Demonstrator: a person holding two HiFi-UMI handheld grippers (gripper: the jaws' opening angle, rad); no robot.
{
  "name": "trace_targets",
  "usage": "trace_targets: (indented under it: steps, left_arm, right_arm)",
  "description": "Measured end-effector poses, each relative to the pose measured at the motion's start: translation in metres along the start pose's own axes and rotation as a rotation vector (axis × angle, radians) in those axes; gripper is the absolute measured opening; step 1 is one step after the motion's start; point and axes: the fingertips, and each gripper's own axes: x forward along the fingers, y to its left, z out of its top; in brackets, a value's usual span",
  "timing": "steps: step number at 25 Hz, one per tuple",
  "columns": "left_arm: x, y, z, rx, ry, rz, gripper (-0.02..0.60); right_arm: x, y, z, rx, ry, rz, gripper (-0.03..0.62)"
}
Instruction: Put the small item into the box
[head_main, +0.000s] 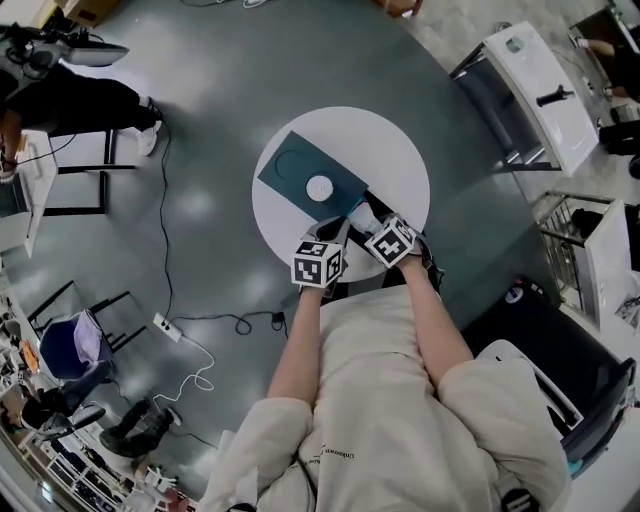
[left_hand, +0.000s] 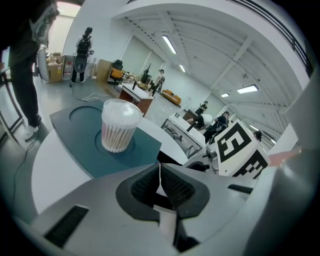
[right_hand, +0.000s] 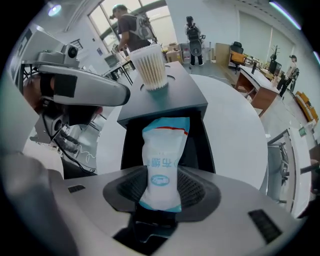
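Note:
My right gripper (right_hand: 162, 189) is shut on a small white and blue packet (right_hand: 162, 165), which stands up between the pads. Just beyond it lies the black open tray (right_hand: 199, 145) of a dark teal box (right_hand: 165, 102). A clear cup of cotton swabs (right_hand: 150, 65) stands on the box top. In the head view both grippers sit at the near edge of the box (head_main: 295, 170), the right gripper (head_main: 360, 213) beside the left gripper (head_main: 336, 228). The left gripper (left_hand: 160, 182) has its pads pressed together on a thin white strip (left_hand: 161, 189); where the strip leads is hidden.
The box lies on a round white table (head_main: 395, 160) over a grey floor. Cables and a power strip (head_main: 168, 327) lie on the floor to the left. A white cabinet (head_main: 535, 90) stands to the right. People stand far off in the hall.

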Motion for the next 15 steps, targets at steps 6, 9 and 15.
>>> trace_targets:
  steps: [6,9,15]
  left_arm:
    - [-0.009,0.013,0.011,-0.03,-0.041,0.017,0.025]
    - [-0.01,0.013,0.015,-0.019,-0.05,0.011,0.025]
    - [-0.016,0.015,0.018,0.009,-0.043,-0.001,0.025]
  right_arm:
    - [0.01,0.002,0.007,-0.042,0.017,-0.016,0.201]
    - [0.013,-0.001,0.009,-0.046,0.007,-0.051,0.201]
    - [0.015,0.002,0.014,-0.054,-0.011,-0.109,0.201]
